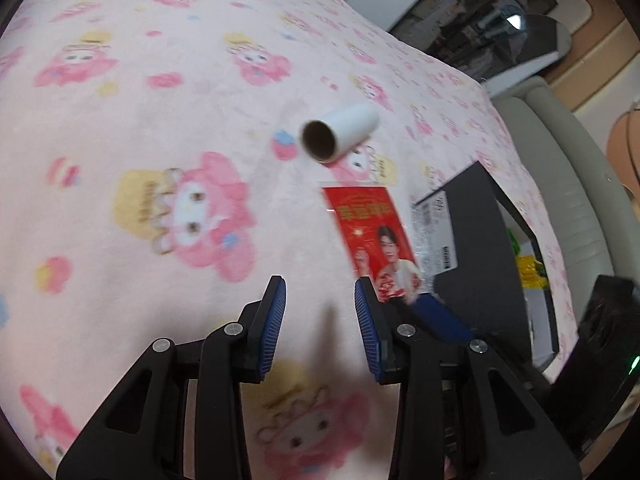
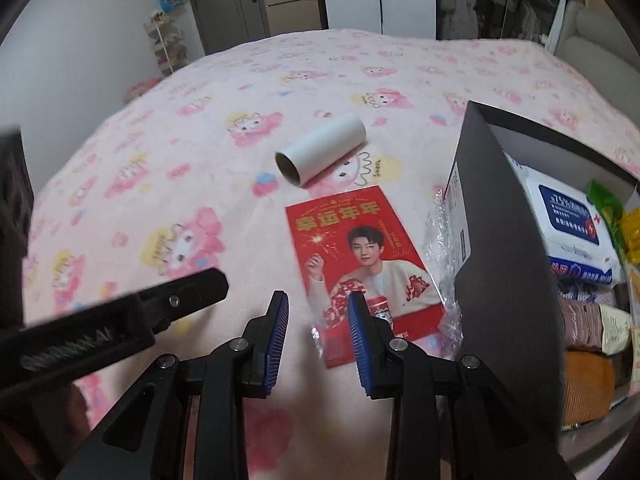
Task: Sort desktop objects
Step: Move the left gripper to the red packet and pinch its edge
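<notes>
Pink cartoon blanket [image 2: 168, 184] everywhere, covering the tabletop. Lying on it: white cardboard tube [image 2: 322, 149] on its side, long axis slanting from near-left to far-right, open end facing the cameras. Just beside it, nearer, flat red card [image 2: 360, 264], long side running away toward the tube. Right of both, dark box [image 2: 500, 240] already holding wipes and packets. Right hand-held gripper [image 2: 318, 336] spread wide, nothing pinched, its right finger over the card's near end, so clearly the closer one. Left hand-held gripper [image 1: 320, 320] also spread and empty, tube straight ahead, well apart.
</notes>
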A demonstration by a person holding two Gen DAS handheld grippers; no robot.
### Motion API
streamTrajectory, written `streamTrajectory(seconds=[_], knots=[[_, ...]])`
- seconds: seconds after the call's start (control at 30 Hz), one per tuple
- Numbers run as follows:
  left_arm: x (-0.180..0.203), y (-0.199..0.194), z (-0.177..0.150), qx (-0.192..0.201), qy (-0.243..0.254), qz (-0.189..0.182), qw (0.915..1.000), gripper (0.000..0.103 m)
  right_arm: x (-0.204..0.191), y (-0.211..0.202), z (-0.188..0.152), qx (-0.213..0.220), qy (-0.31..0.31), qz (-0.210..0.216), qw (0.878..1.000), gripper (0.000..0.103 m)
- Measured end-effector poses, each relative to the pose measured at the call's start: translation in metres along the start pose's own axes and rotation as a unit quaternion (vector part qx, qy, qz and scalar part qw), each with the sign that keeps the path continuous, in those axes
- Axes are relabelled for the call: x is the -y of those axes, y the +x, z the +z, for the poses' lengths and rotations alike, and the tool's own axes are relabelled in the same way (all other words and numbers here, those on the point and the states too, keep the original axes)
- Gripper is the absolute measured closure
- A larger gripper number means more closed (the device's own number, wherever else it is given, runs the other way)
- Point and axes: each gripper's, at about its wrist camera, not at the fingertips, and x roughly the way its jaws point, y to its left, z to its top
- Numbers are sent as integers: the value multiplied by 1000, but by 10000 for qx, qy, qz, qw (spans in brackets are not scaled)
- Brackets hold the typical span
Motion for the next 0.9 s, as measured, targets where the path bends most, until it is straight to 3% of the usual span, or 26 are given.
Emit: streamTrajectory(seconds=[0.27,0.33,0.5,0.63,0.73,0.9], knots=[[12,50,12,-496,38,-298,9983,69,4,27,-8,-170,69,-181,9997,75],[12,55,11,-515,38,-288,9983,91,4,34,-9,-212,87,-226,9995,75],[4,45,7,-322,-125,-473,9983,103,6,37,-13,-258,142,-170,9994,75],[0,25,-4,-79,-144,-315,9994,103,4,30,-17,-306,207,-94,9993,75],[-4,6,-15,34,-211,-500,9985,103,5,21,-25,-363,255,-45,9990,75],[-9,17,-12,-254,-463,-862,9949,98,12,14,-38,-524,521,-145,9972,75]])
